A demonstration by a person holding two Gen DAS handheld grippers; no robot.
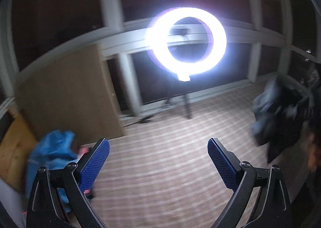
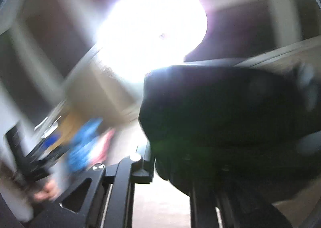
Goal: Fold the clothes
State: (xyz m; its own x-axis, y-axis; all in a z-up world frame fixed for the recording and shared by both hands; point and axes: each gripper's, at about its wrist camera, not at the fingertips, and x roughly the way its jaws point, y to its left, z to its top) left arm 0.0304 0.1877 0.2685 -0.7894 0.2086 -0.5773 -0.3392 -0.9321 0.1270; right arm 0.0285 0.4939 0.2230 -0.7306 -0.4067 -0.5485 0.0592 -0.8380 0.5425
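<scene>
My left gripper [image 1: 158,153] is open and empty, held up in the air and pointing at the room. Its blue pads [image 1: 94,164] stand wide apart. A dark garment [image 1: 280,115] hangs bunched at the right edge of the left wrist view, carried by my right gripper. In the right wrist view the same dark garment [image 2: 230,119] covers the right gripper's [image 2: 172,167] fingers; the gripper is shut on it. That view is strongly blurred. My left gripper shows there at the lower left [image 2: 38,157].
A bright ring light [image 1: 185,40] on a tripod stands ahead on striped carpet [image 1: 170,137]. A brown board [image 1: 66,95] leans at the left by window frames. A blue bag [image 1: 54,153] lies at the lower left.
</scene>
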